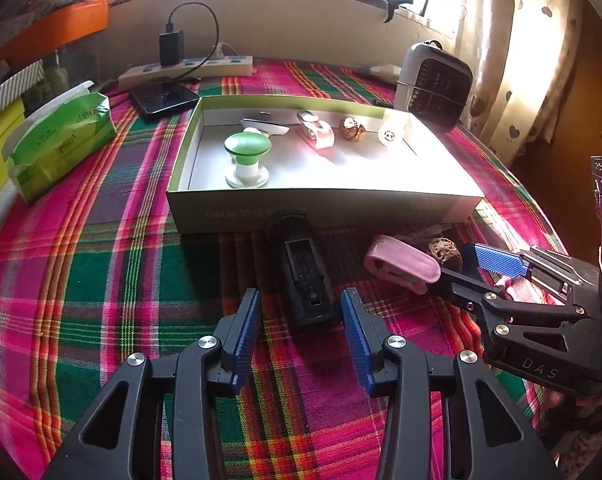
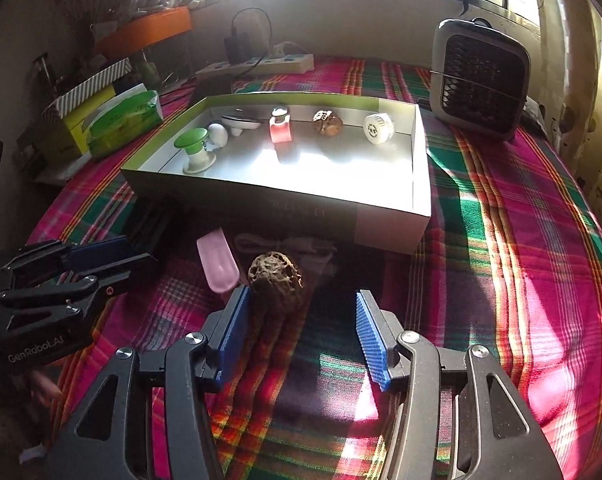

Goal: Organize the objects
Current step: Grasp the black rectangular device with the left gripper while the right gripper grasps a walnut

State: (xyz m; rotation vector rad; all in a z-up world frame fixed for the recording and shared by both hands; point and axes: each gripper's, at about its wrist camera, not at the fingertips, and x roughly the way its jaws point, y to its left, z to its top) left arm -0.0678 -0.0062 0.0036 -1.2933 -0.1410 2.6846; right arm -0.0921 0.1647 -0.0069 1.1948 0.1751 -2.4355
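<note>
A plaid cloth [image 2: 501, 240] of pink, green and orange stripes covers the counter, where a shallow rectangular cardboard box [image 2: 389, 236], white inside with a green rim, holds a green-capped mushroom-shaped piece [image 2: 195, 152], a pink clip [image 2: 280, 128], a brown wrinkled shell [image 2: 327, 122] and a white ribbed cap [image 2: 378, 128]. In front of the box, a black oblong case [image 1: 307, 280] lies just ahead of the left tool [image 1: 301, 340], in line with the gap between its ribbed blue pads [image 1: 249, 332], which stand open and hold nothing. Right of it lie a smooth pink clip [image 1: 401, 266] and a rough, pitted brown walnut-like shell [image 2: 276, 282]. The right tool [image 2: 301, 336] is open and empty; the shell sits just past its left pad, close against the tip.
</note>
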